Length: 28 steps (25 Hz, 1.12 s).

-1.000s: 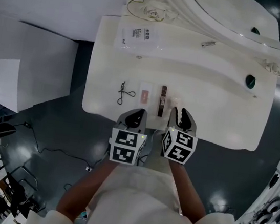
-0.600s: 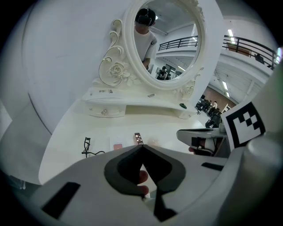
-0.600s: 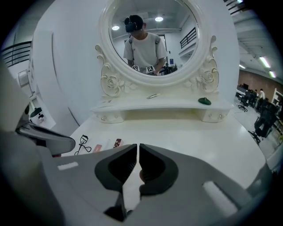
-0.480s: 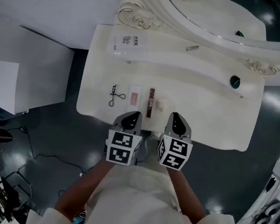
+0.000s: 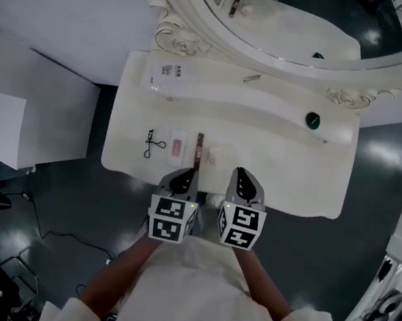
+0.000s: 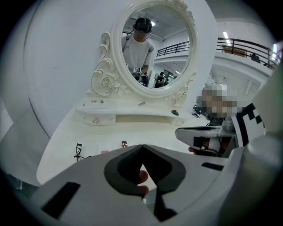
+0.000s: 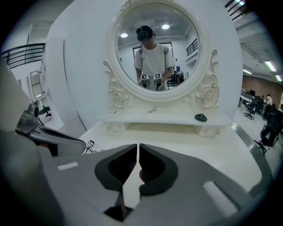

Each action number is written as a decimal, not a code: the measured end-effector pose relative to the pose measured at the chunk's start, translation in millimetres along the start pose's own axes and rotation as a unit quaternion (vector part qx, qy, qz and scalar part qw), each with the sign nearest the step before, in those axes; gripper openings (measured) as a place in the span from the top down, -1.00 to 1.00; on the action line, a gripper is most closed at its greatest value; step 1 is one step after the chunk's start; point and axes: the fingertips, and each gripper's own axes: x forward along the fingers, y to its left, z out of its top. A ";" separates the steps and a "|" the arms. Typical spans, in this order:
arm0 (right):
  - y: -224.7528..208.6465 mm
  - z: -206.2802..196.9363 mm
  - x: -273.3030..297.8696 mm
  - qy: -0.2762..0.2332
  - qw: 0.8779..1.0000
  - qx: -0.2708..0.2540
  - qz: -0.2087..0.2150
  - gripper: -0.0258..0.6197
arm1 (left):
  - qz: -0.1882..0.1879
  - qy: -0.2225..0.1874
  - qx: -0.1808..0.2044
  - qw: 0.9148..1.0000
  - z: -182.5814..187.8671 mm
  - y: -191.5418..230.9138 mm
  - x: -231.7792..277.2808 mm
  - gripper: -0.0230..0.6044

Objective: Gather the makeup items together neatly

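Note:
Near the front edge of the white vanity table lie, in a row, a black eyelash curler, a pale pink compact, a dark slim stick and a small white puff. My left gripper hovers over the front edge just short of the row, shut and empty. My right gripper hangs beside it to the right; its jaws have just been closing and now stand together with nothing between them. The curler also shows in the left gripper view.
A raised shelf at the back carries a green round item, a small thin stick and a printed card. An ornate oval mirror stands behind it. Dark floor surrounds the table; a white block stands to the left.
Both grippers have drawn back from the row toward the person and risen. The right jaws, apart beside the white puff earlier, are now together. The items lie unmoved.

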 end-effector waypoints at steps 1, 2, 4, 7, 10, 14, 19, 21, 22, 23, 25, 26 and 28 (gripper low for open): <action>-1.1 1.5 -2.9 -0.001 1.000 0.000 0.002 0.86 | -0.002 -0.003 0.002 1.000 1.4 -4.8 -2.4 0.90; -2.3 2.9 -5.7 -0.002 1.000 -0.002 0.005 0.86 | -0.003 -0.005 0.004 1.000 2.4 -9.4 -4.7 0.90; -4.3 6.5 -11.6 -0.006 1.000 -0.007 0.010 0.86 | -0.004 -0.013 0.011 1.000 4.3 -17.5 -8.3 0.90; -5.5 13.3 -21.2 -0.020 1.000 -0.013 0.016 0.86 | -0.007 -0.026 0.018 0.999 9.0 -27.9 -13.8 0.90; -6.6 19.8 -32.0 -0.035 0.999 -0.010 0.023 0.86 | -0.007 -0.041 0.016 0.999 13.8 -35.8 -18.5 0.90; -4.3 22.9 -52.9 -0.046 0.998 0.001 0.035 0.86 | -0.005 -0.060 0.016 0.998 20.4 -47.1 -28.4 0.90; -4.7 29.0 -84.6 -0.077 0.996 -0.005 0.039 0.86 | -0.006 -0.081 0.021 0.996 25.5 -68.1 -44.7 0.90; -3.7 29.4 -92.7 -0.084 0.996 -0.009 0.043 0.86 | -0.007 -0.088 0.023 0.996 23.9 -76.5 -50.7 0.90; -3.3 30.6 -95.3 -0.086 0.995 -0.009 0.048 0.86 | -0.008 -0.093 0.026 0.995 23.5 -80.9 -53.0 0.90; -3.5 32.9 -97.6 -0.088 0.995 -0.007 0.054 0.86 | -0.009 -0.099 0.030 0.995 24.2 -86.0 -54.9 0.90; -6.9 37.7 -102.5 -0.095 0.994 -0.009 0.058 0.86 | -0.014 -0.107 0.043 0.993 27.3 -98.3 -57.3 0.90; -9.4 39.7 -105.5 -0.101 0.993 -0.014 0.056 0.86 | -0.016 -0.109 0.049 0.993 28.0 -103.8 -57.8 0.90; -13.8 44.6 -111.3 -0.112 0.992 -0.018 0.055 0.86 | -0.018 -0.115 0.060 0.991 29.7 -111.5 -59.5 0.90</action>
